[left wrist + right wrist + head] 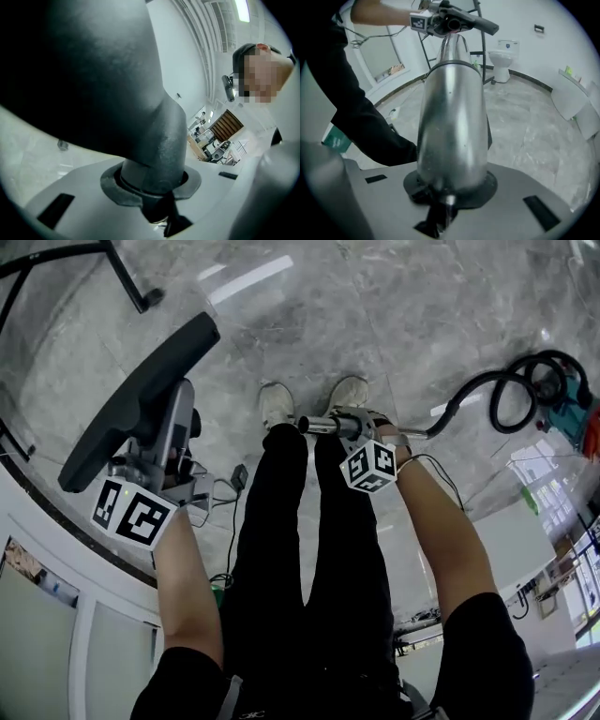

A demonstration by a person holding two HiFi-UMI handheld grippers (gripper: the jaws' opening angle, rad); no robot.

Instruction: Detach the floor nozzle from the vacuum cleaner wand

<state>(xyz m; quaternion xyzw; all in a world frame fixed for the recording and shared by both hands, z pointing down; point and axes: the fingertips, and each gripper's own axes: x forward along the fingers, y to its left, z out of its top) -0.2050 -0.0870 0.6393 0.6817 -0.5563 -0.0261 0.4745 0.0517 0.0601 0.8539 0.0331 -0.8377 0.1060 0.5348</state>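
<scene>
In the head view the dark grey floor nozzle [141,395] is lifted at the left, and my left gripper [178,451] is shut on its neck. The left gripper view shows that neck [159,140] filling the space between the jaws of the left gripper [154,187]. My right gripper [352,425] is shut on the silver wand [319,426], whose free end stands apart from the nozzle above the person's legs. Seen from the right gripper [447,187], the wand [452,122] runs up toward the nozzle [473,21] and its open socket.
A black hose [511,390] curls from the wand to the teal vacuum body [572,413] at the right. The person's shoes [277,404] stand on the marble floor. A black stand leg [127,277] is at the upper left, with cables [234,484] below it. A toilet [505,54] stands at the far wall.
</scene>
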